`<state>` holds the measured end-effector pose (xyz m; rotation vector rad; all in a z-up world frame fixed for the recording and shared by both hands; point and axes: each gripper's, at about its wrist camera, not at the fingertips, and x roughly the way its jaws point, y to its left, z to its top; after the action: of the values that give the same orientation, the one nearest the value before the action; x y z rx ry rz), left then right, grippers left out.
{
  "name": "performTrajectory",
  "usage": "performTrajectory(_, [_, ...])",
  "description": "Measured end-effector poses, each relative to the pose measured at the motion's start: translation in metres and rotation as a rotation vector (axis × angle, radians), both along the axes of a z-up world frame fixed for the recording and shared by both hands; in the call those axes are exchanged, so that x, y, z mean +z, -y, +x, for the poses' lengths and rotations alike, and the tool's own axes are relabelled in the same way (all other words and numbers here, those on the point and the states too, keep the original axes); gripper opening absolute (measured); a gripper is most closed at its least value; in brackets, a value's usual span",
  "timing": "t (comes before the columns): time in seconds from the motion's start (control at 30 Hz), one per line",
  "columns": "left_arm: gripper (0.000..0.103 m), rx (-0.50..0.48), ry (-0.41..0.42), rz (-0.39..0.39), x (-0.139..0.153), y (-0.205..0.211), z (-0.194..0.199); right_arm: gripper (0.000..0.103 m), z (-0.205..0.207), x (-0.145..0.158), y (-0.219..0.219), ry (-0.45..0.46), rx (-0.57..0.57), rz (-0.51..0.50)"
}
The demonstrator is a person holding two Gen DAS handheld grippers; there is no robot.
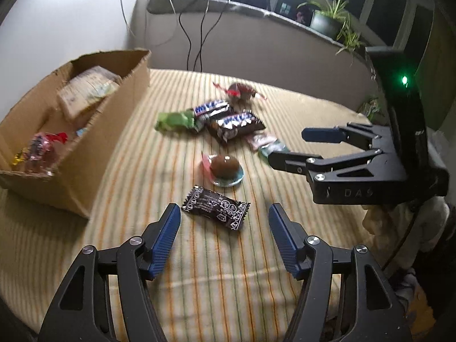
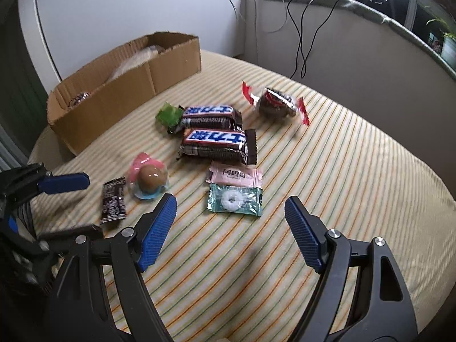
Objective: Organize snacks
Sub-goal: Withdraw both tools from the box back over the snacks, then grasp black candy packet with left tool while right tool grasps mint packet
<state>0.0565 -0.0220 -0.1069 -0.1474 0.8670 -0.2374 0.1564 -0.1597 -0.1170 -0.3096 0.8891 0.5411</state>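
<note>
Snacks lie on a striped cloth (image 1: 213,270). A small black packet (image 1: 216,207) lies just ahead of my open, empty left gripper (image 1: 225,219); it also shows in the right wrist view (image 2: 113,201). Beyond it are a brown egg candy in clear wrap (image 1: 225,166) (image 2: 149,181), two Snickers bars (image 1: 236,122) (image 2: 213,134), a green packet (image 1: 173,119) and a red-ended candy (image 1: 242,91) (image 2: 275,101). My right gripper (image 2: 230,213) is open and empty, just short of a mint packet (image 2: 235,199) and a pink packet (image 2: 235,176). A cardboard box (image 1: 114,131) (image 2: 128,91) with snacks stands at left.
The right gripper (image 1: 287,148) hovers at the right in the left wrist view, the left gripper (image 2: 65,185) at the left edge in the right wrist view. Behind the table are a wall with hanging cables (image 1: 196,37), a ledge and potted plants (image 1: 330,17).
</note>
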Motion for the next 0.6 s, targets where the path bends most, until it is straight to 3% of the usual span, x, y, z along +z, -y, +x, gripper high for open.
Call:
performTrajectory(0.2, [0.064, 0.011, 0.004, 0.049, -0.008, 0.010, 0.009, 0.081, 0.016, -0.010, -0.002, -0.017, -0.015, -0.007])
performTrajectory(0.33, [0.063, 0.012, 0.010, 0.075, -0.013, 0.011, 0.011, 0.066, 0.022, -0.018, -0.005, -0.043, -0.010, -0.019])
performTrajectory(0.6, [0.039, 0.018, 0.025, 0.095, -0.013, 0.001, 0.006, 0.043, 0.019, -0.017, -0.003, -0.034, -0.012, -0.025])
